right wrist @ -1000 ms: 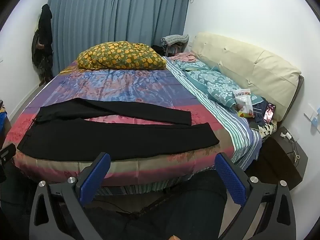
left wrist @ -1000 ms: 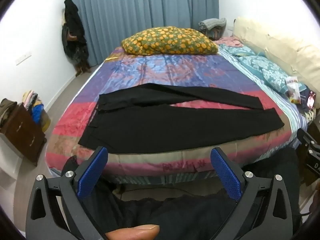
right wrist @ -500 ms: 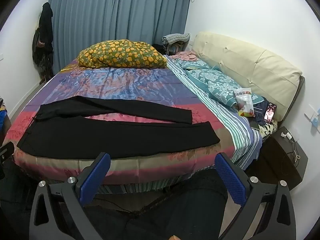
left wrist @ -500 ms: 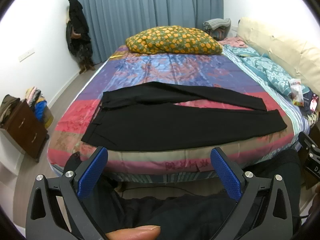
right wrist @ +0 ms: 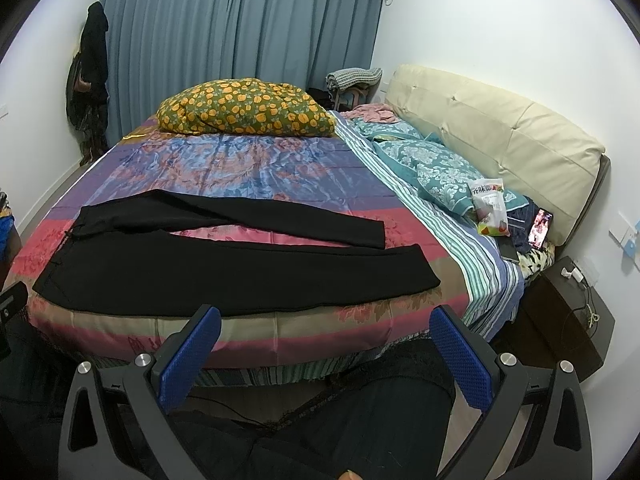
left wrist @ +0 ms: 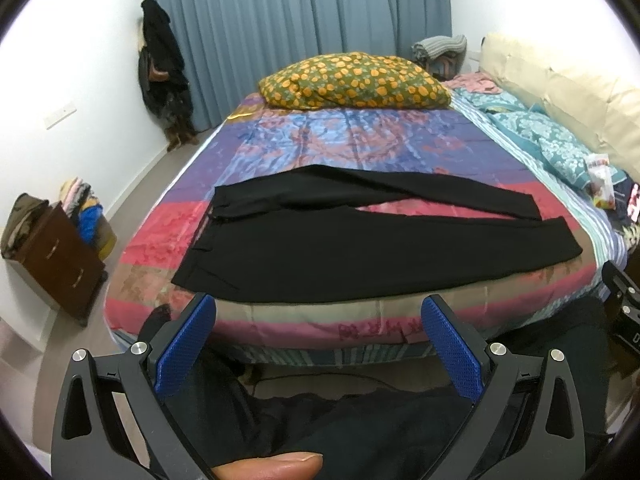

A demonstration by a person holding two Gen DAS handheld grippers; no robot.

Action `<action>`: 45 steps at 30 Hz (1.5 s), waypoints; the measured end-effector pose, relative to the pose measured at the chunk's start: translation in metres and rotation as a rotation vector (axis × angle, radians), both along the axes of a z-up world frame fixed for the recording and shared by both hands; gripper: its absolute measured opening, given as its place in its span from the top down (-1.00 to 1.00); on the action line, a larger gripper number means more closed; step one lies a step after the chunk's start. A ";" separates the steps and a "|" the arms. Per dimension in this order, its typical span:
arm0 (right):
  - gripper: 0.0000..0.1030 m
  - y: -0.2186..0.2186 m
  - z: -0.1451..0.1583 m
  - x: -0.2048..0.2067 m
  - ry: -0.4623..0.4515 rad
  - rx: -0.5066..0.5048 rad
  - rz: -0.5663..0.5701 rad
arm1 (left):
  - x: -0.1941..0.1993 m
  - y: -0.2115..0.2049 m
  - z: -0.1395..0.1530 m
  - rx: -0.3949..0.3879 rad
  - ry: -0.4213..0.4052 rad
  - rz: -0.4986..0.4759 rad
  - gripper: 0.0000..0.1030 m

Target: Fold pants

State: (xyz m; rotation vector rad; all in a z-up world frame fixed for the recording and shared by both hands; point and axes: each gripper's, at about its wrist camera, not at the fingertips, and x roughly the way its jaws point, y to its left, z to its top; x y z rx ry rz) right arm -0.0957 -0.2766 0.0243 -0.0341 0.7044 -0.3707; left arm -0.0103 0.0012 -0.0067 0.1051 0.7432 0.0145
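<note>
Beyond both spread, empty grippers lie flat pants (left wrist: 360,240); only the right view shows a phone (right wrist: 540,227).

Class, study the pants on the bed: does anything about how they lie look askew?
Yes. The black pants lie flat, but the legs are splayed: the far leg angles away, leaving a wedge of bedspread showing between them.

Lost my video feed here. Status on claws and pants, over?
Left claw open, empty, short of the bed. Right claw open, empty. Black pants flat on the bedspread, legs apart, unfolded. Nothing lying on them.
</note>
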 end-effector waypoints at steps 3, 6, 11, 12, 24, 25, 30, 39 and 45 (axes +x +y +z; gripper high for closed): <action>-1.00 0.000 0.000 0.000 0.003 -0.002 0.000 | 0.000 0.000 -0.001 -0.001 -0.002 0.003 -0.99; -1.00 0.001 -0.001 0.001 0.017 -0.014 0.001 | 0.000 0.001 -0.001 0.000 -0.002 0.009 -0.99; -1.00 -0.002 -0.001 0.001 0.016 -0.031 -0.001 | 0.001 -0.001 -0.002 0.007 0.000 0.015 -0.99; -1.00 -0.003 -0.001 0.001 0.015 -0.034 -0.003 | 0.001 -0.001 -0.002 0.005 0.000 0.014 -0.99; -1.00 -0.003 0.000 0.000 0.003 -0.069 -0.001 | 0.003 -0.003 -0.003 0.049 -0.003 0.055 -0.99; -1.00 -0.003 0.000 0.001 0.002 -0.070 -0.002 | 0.002 -0.002 -0.003 0.046 -0.002 0.053 -0.99; -1.00 0.000 0.001 -0.002 -0.005 -0.077 -0.001 | -0.001 0.000 -0.001 0.038 -0.019 0.050 -0.99; -1.00 -0.002 0.000 0.001 0.001 -0.078 0.008 | -0.002 0.002 0.001 0.030 -0.035 0.062 -0.99; -1.00 0.001 -0.001 0.001 0.002 -0.079 0.009 | -0.002 0.004 0.001 0.005 -0.028 0.048 -0.99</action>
